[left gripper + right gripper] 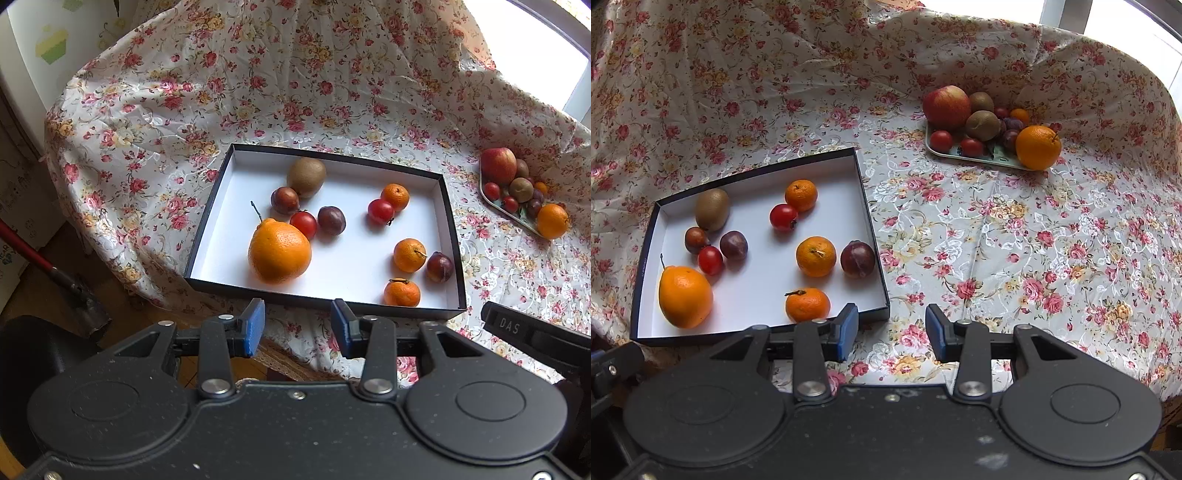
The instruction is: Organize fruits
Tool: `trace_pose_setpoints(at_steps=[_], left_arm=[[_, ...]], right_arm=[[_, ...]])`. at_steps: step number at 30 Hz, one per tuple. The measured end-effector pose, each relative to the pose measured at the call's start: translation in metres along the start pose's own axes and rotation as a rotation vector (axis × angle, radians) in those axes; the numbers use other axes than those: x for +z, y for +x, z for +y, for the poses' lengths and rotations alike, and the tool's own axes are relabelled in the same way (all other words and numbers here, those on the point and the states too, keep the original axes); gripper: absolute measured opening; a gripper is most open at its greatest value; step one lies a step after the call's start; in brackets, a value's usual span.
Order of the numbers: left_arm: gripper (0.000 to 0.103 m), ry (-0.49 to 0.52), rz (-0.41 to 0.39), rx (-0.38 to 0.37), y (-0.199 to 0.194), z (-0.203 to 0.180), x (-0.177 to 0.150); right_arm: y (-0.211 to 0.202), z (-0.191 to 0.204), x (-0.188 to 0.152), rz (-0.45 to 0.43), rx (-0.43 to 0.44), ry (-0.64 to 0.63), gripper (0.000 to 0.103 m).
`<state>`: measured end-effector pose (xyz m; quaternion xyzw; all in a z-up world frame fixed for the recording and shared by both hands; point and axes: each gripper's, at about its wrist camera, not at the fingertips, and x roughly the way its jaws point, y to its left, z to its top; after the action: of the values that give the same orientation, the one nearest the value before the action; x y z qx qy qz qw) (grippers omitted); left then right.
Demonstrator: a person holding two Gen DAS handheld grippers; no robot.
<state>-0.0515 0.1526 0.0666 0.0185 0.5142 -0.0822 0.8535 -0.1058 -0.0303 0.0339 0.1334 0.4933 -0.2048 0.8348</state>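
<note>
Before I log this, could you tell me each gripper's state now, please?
Left gripper: open, holding nothing.
Right gripper: open, holding nothing.

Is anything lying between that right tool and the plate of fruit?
Nothing visible: only bare flowered tablecloth lies between the open right tool and the tray. The box sits off to its left.

On the small pale rectangular tray (pixel 945 152) near the far right corner of the table, the heaped fruit hides most of the tray's floor, and the dark plums (pixel 1012 127) behind the front brown kiwi (pixel 983 124) show only in slivers. The red-handled tool (pixel 33 254) on the floor runs off the left wrist picture's left edge.
</note>
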Motion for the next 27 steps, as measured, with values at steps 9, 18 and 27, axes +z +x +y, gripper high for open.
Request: trace_pose_setpoints(at_steps=[9, 18, 27], left_arm=[[0.049, -0.009, 0.008, 0.027, 0.0026, 0.001, 0.0009], [0.049, -0.027, 0.004, 0.096, 0.0045, 0.0016, 0.0003], [0.049, -0.003, -0.008, 0.118, 0.004, -0.0024, -0.0003]], right_arm=[[-0.001, 0.0021, -0.0001, 0.002, 0.003, -0.006, 0.042], [-0.0021, 0.0032, -0.0009, -0.006, 0.001, -0.015, 0.042], [-0.0036, 0.0039, -0.0017, -0.007, 0.004, -0.02, 0.042]])
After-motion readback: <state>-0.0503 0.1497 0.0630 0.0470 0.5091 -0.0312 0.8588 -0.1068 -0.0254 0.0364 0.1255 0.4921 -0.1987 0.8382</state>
